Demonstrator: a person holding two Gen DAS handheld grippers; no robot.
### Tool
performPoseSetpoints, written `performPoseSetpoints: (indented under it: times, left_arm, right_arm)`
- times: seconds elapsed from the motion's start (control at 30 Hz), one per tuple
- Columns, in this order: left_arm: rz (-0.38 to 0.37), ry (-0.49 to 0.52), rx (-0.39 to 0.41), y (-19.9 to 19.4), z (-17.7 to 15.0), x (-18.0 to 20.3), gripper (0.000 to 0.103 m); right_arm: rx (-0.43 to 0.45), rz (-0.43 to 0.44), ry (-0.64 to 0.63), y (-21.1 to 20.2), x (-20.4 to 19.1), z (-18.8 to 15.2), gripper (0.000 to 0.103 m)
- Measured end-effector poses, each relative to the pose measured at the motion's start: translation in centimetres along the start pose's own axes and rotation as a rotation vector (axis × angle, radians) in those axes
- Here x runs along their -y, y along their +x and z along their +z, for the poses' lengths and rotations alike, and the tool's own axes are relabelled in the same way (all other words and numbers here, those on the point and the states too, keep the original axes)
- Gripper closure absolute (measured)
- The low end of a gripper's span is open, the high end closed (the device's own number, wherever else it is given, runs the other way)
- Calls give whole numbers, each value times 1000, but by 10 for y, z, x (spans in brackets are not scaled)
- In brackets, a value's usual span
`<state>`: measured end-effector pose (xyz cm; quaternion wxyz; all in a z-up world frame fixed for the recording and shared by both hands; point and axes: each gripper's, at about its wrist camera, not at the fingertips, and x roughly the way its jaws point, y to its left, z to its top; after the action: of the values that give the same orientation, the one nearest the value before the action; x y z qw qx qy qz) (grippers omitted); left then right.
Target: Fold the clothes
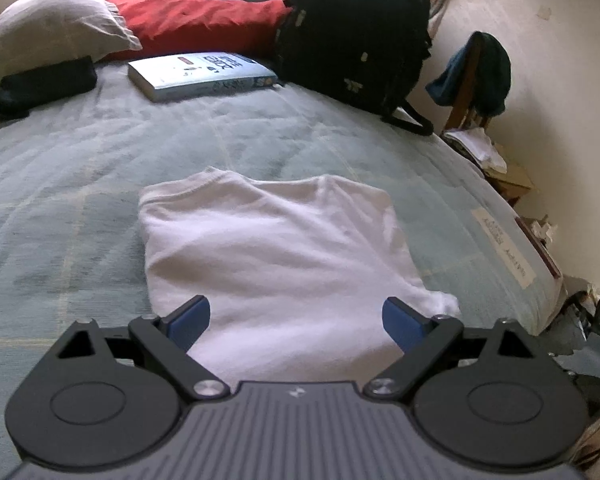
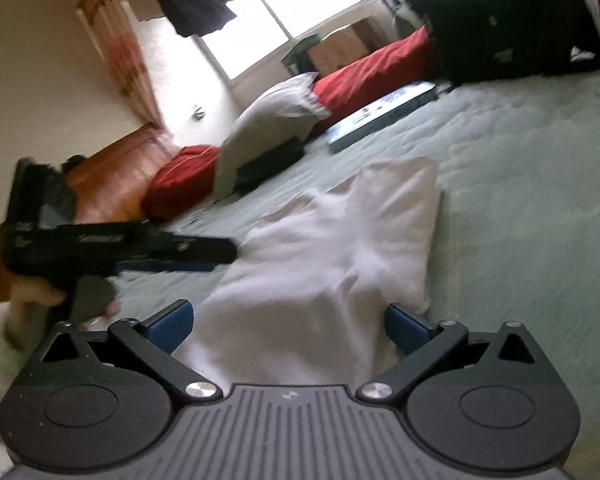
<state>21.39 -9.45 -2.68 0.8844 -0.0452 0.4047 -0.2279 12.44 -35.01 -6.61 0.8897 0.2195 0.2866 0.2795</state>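
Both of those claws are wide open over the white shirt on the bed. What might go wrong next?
The left gripper and right gripper are both open above the shirt, so a pinch could also catch the bedsheet underneath. The shirt's near corner is bunched, so a fold might come out crooked.

White shirt (image 1: 276, 248) lying on a bed (image 1: 80, 184) showing pale green with faint checks. Red cushion (image 1: 196, 20) and grey pillow (image 1: 52, 24) appearing beyond; black backpack (image 1: 356, 32). Each claw wearing blue pads (image 1: 400, 322) on black arms.
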Motion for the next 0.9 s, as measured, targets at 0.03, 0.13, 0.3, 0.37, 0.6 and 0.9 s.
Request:
performPoseSetpoints:
  times: [0.03, 0.13, 0.3, 0.37, 0.6, 0.9]
  left_arm:
    - [1, 5, -2, 0, 0, 1, 10]
    - [18, 15, 8, -3, 0, 3, 10]
    - [22, 22, 22, -5, 1, 5, 10]
    - [22, 24, 13, -4, 0, 6, 10]
    - [11, 20, 12, -4, -1, 5, 10]
    - [21, 24, 25, -10, -1, 6, 10]
  right_arm:
    - [-2, -4, -3, -1, 0, -1, 0]
    - [29, -20, -10, -9, 1, 0, 0]
    - [129, -76, 15, -17, 16, 12, 0]
    - [126, -75, 37, -9, 25, 15, 0]
    - [79, -10, -24, -10, 11, -2, 0]
    - [157, -38, -54, -30, 23, 0, 22]
